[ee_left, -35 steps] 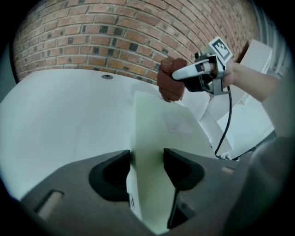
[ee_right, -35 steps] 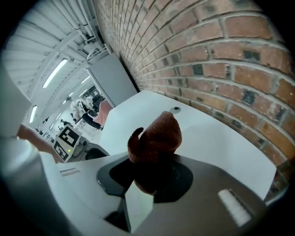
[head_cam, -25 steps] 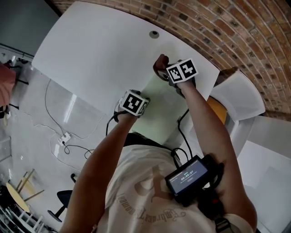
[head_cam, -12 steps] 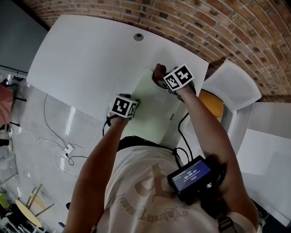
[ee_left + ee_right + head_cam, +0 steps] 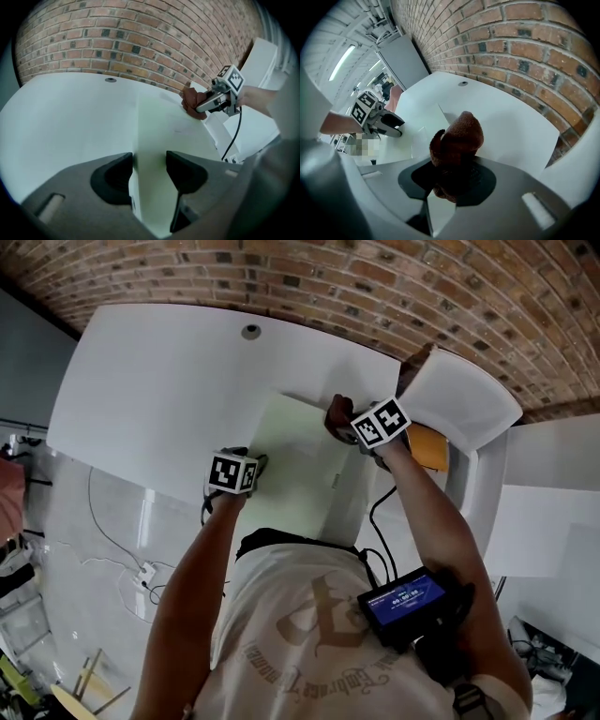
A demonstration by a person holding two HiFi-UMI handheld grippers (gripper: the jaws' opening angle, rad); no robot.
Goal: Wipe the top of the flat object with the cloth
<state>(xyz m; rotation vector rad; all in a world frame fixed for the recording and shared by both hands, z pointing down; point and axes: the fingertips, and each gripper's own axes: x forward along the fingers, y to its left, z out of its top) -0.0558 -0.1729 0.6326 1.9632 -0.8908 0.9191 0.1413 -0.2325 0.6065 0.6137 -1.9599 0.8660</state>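
Observation:
A pale green flat board (image 5: 300,465) lies on the white table (image 5: 159,381). My right gripper (image 5: 345,424) is shut on a brown cloth (image 5: 336,412), which rests at the board's far right corner. In the right gripper view the cloth (image 5: 459,138) bulges up between the jaws of that gripper (image 5: 452,173). My left gripper (image 5: 251,463) sits at the board's near left edge. Its jaws (image 5: 149,171) stand open, and the edge of the board (image 5: 164,136) runs between them. The left gripper view also shows the cloth (image 5: 191,101) in the right gripper.
A brick wall (image 5: 375,287) runs behind the table. A round cable hole (image 5: 249,331) is in the tabletop near the wall. A white chair (image 5: 459,395) with an orange seat (image 5: 429,448) stands to the right. Cables lie on the floor (image 5: 112,521) at the left.
The head view has swung, so the table sits lower and more centred. Both grippers keep about the same places on the board, with the cloth still at its far right corner.

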